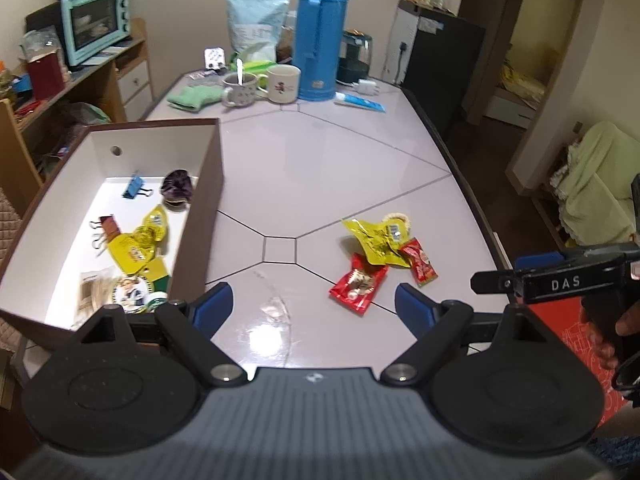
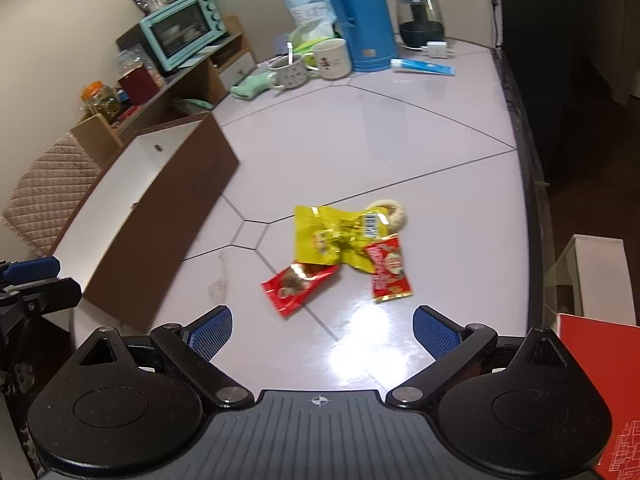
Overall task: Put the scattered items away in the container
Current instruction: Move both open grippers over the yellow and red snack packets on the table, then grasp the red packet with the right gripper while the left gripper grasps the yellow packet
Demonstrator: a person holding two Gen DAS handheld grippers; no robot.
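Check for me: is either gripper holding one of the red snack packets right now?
No: both red snack packets lie on the table, ahead of the empty, open right gripper and left gripper.

Brown box (image 1: 208, 200) white inside, yellow packet (image 2: 332, 236), blue flask (image 1: 318, 36)

A crumpled yellow packet (image 2: 336, 236), two red sachets (image 2: 298, 286) and a beige ring (image 2: 394, 212) lie clustered on the tabletop (image 2: 360, 140), well apart from the brown white-lined box (image 1: 212, 184) already holding clips and packets.

A lived-in home dining corner: a teal toaster oven (image 1: 96, 20) on a wooden shelf unit, a blue thermos (image 1: 318, 36) and mugs (image 1: 282, 83) on the glossy tabletop (image 1: 320, 152) (a covered sofa (image 1: 596, 184) stands beyond).
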